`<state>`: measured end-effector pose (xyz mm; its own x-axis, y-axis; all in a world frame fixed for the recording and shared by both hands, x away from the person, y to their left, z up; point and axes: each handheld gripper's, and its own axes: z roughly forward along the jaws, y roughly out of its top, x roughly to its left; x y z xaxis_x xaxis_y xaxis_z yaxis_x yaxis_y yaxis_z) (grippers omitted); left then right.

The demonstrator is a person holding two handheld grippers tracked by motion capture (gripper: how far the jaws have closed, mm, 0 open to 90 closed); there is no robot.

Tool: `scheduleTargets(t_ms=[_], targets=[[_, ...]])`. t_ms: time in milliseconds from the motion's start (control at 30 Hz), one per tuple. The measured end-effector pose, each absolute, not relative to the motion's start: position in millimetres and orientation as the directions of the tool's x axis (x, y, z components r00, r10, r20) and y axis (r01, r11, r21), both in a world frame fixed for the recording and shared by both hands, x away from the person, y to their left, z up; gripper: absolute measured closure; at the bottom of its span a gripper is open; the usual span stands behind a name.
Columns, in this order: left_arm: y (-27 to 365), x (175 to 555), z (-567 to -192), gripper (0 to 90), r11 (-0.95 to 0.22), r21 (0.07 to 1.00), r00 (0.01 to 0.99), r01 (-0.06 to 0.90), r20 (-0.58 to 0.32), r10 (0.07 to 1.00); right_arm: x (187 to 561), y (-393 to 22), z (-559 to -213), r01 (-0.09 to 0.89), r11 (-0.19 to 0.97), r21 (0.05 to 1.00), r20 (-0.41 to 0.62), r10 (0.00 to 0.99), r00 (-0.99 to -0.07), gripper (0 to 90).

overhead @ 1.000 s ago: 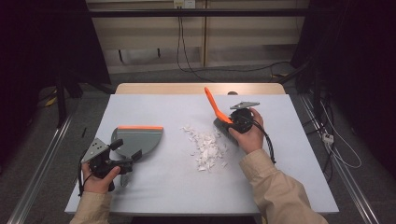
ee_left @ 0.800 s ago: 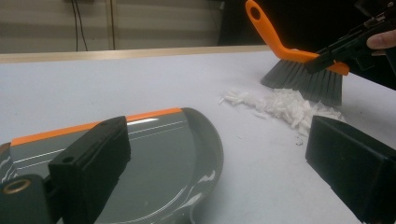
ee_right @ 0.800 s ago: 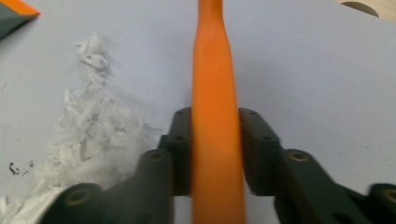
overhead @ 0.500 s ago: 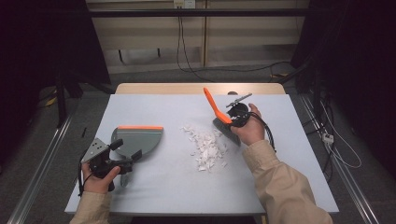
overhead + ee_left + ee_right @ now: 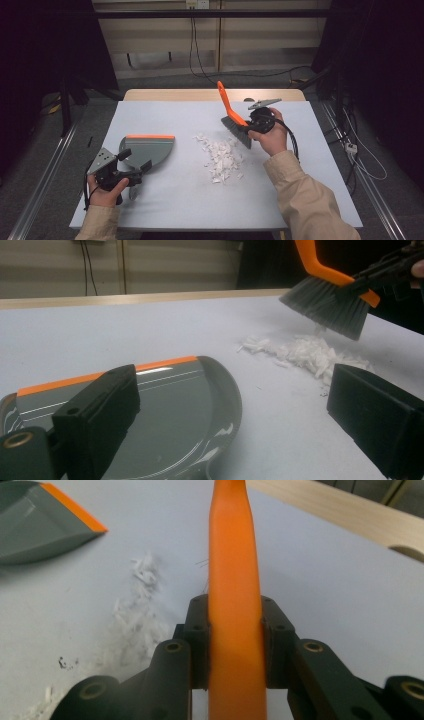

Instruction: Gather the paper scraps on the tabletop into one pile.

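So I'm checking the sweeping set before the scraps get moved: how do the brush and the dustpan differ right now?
The brush is lifted off the table, tilted with its orange handle up; the dustpan lies flat on the table. The brush is clamped in the right gripper; the dustpan sits in front of the left gripper. The brush hangs just above the white scraps; the dustpan is apart from them. Both are grey with orange.

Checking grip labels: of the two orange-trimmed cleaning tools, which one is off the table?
The brush: the right gripper is shut on its orange handle, bristles above the paper scraps. The dustpan lies flat on the table.
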<state>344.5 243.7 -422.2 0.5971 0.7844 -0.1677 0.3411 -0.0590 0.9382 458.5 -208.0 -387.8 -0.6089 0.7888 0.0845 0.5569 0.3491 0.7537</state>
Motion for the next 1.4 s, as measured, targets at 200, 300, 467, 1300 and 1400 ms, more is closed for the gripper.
scheduleTargets(t_ms=[200,300,467,1300,1400], targets=[[247,344,-421,6.5,-0.060,0.938,0.586,0.341,-0.162,0.794,487,-201,-391,0.505,0.397,0.766,0.040,0.755,-0.655,71.9],[247,344,-421,6.5,-0.052,0.938,0.575,0.342,-0.165,0.801,504,-195,-399,0.504,0.418,0.756,0.031,0.746,-0.665,71.9],[248,343,-422,6.5,-0.043,0.936,0.555,0.349,-0.169,0.815,525,-179,-411,0.451,0.498,0.741,-0.031,0.695,-0.718,71.9],[247,342,-425,6.4,-0.039,0.932,0.552,0.361,-0.180,0.814,464,-150,-403,0.180,0.736,0.652,-0.133,0.345,-0.929,71.8],[247,342,-425,6.4,-0.039,0.932,0.553,0.361,-0.180,0.814,460,-163,-391,0.212,0.686,0.696,-0.124,0.405,-0.906,71.8]])
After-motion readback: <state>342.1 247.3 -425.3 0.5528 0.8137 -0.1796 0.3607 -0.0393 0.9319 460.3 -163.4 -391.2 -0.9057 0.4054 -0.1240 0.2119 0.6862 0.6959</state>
